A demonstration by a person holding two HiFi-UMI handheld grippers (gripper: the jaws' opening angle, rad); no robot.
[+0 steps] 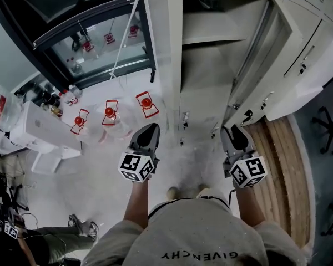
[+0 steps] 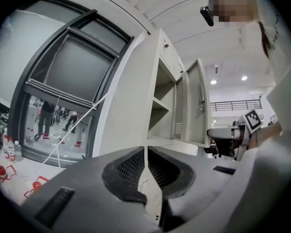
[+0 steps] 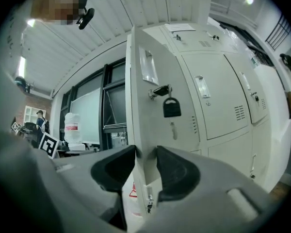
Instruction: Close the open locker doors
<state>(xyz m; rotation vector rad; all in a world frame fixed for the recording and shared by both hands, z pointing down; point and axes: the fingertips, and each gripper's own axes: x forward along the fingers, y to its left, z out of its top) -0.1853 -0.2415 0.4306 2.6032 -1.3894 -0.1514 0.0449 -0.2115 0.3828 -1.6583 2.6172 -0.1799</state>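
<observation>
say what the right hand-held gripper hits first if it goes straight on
Most likely the near edge of the open locker door, lined up between the parted jaws of the right hand-held gripper; distance is unclear.

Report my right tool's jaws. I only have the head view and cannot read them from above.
Observer: In the right gripper view, the right tool has its jaws apart and nothing is clamped. The edge of the open pale grey metal locker door shows beyond the gap.
Operator: Now give me the left tool.
Observer: The left gripper view shows the left tool shut and empty.
Operator: Check what is on that door's outer face.
Observer: A black padlock hangs from the latch there.
</observation>
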